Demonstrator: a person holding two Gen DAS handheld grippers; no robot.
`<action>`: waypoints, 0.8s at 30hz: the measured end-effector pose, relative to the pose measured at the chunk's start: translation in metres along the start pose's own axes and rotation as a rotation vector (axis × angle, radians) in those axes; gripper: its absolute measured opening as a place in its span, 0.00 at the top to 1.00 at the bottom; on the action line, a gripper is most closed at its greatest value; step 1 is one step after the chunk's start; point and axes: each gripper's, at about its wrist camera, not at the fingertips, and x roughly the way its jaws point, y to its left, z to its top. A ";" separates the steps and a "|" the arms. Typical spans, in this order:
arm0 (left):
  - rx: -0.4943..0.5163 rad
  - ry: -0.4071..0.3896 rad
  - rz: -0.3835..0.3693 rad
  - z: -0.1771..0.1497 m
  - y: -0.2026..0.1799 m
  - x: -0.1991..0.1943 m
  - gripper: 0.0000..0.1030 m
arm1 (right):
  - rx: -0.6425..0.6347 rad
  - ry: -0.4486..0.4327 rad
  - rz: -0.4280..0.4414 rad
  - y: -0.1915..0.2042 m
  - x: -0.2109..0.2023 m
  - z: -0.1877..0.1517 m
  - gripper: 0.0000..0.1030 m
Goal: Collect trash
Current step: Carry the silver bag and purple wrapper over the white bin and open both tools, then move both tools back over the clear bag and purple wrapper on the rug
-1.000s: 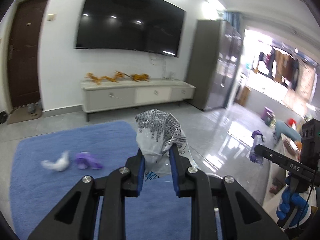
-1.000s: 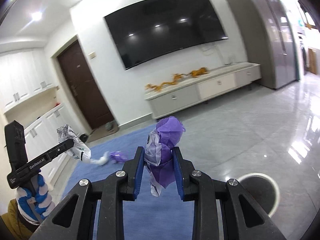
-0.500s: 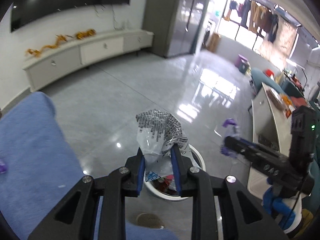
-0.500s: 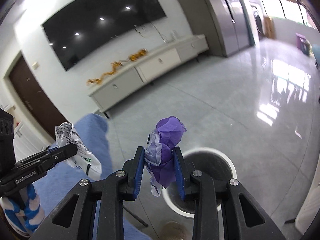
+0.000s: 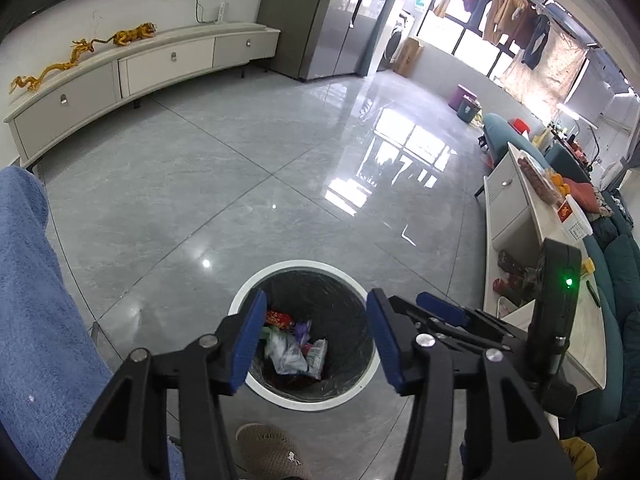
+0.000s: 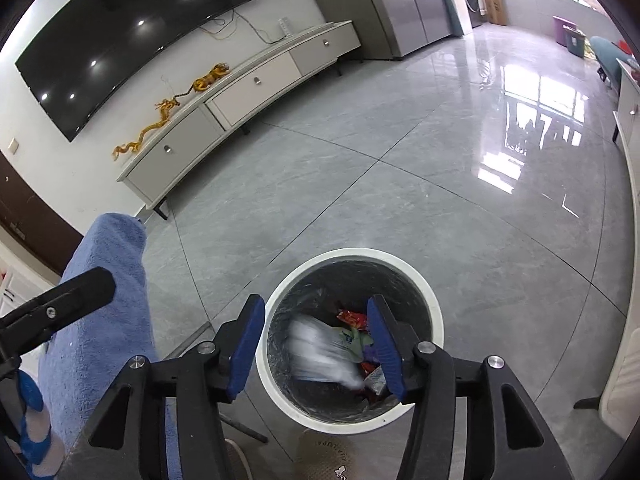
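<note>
A round white trash bin (image 5: 256,292) with a black liner stands on the grey tile floor, also in the right wrist view (image 6: 434,312). My left gripper (image 5: 316,336) is open and empty just above it. My right gripper (image 6: 316,340) is open and empty above the same bin. Inside lie a clear plastic wrapper (image 5: 286,354), a purple scrap (image 5: 304,328) and red wrappers (image 5: 280,318). In the right wrist view the clear plastic wrapper (image 6: 320,350) is blurred, falling into the bin. The right gripper's body (image 5: 556,320) shows at the right of the left wrist view.
A blue rug (image 5: 36,304) lies left of the bin, also in the right wrist view (image 6: 104,300). A slipper (image 5: 268,452) is at the bin's near side. A white TV cabinet (image 6: 248,88) lines the far wall. A white side table (image 5: 532,248) and teal sofa (image 5: 624,320) stand at right.
Both grippers tilted down over the bin and opened. The plastic wrapper left my left gripper and the purple scrap left my right gripper; both dropped into the bin.
</note>
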 end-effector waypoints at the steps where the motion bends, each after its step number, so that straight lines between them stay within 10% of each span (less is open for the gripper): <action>1: 0.001 -0.011 0.004 -0.001 -0.001 -0.004 0.51 | 0.003 -0.010 0.000 0.000 -0.005 0.001 0.50; 9: -0.002 -0.153 0.070 -0.015 0.010 -0.075 0.51 | -0.014 -0.114 0.004 0.015 -0.055 0.006 0.45; 24: -0.040 -0.462 0.226 -0.053 0.050 -0.243 0.51 | -0.208 -0.346 0.049 0.116 -0.166 -0.005 0.00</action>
